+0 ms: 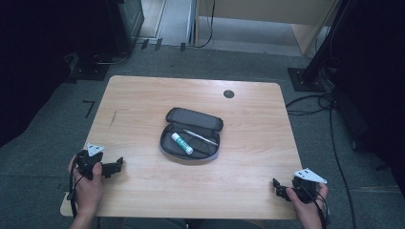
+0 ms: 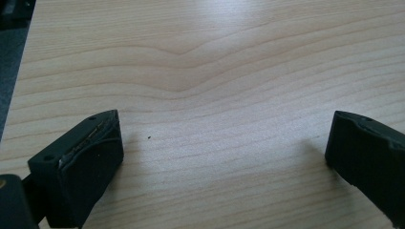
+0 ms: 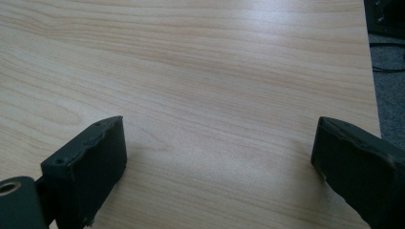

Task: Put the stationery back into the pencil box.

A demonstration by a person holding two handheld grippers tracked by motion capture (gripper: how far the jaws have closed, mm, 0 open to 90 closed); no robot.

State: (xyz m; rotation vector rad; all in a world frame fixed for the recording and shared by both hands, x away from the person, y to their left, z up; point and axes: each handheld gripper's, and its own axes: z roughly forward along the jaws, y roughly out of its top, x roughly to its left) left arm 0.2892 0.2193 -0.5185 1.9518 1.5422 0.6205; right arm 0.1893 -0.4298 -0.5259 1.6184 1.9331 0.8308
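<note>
Left gripper [image 1: 112, 167] sits low on the table [image 1: 143, 95], well left of the pencil case [image 1: 191, 133] and nearer the person, jaws spread wide over bare wood. The case lies open mid-table, a glue stick [image 1: 182, 143] and pen [image 1: 200, 138] inside. Right gripper [image 1: 279, 188], well right of the case, jaws wide too.

Smooth pale wood-grain table [image 1: 143, 100]; matt black fabric pencil case [image 1: 193, 118].
</note>
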